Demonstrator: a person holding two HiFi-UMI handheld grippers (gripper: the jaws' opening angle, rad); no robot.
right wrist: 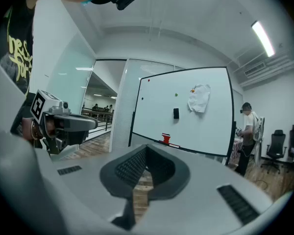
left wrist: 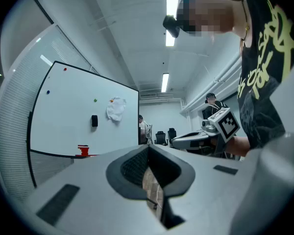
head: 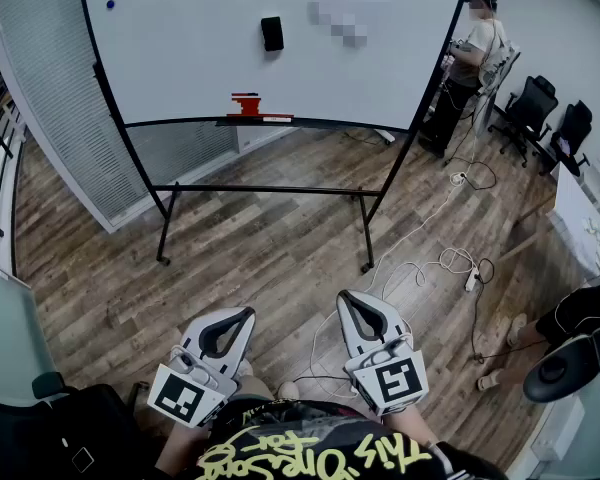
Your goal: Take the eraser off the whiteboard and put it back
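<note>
Two grippers are held low and level in front of the person, well short of the whiteboard [head: 190, 48]; the left gripper [head: 242, 318] has its jaws pressed together on nothing, and the right gripper [head: 350, 300] likewise has its jaws closed and empty. Only wooden floor [head: 260, 248] shows through the narrow slit behind each pair of tips.

The eraser [head: 272, 33] is a small dark block stuck upright on the white face of the board, well above the ledge [head: 310, 122] along its lower edge; a red object [head: 246, 103] stands on that ledge, below the eraser and a little to its left. The task has not begun; neither gripper is anywhere near the board.

By its look the eraser should be light and stiff in the body, probably with a softer felt face against the board, and likely held there by a magnet; that is a guess from how it clings. Its two long side edges seem the best place to pinch; the jaws must first spread wider than the block. A straight pull outward should free it; sliding it could let it slip on the smooth surface. To return it, press the flat face squarely to the board before letting go.
</note>
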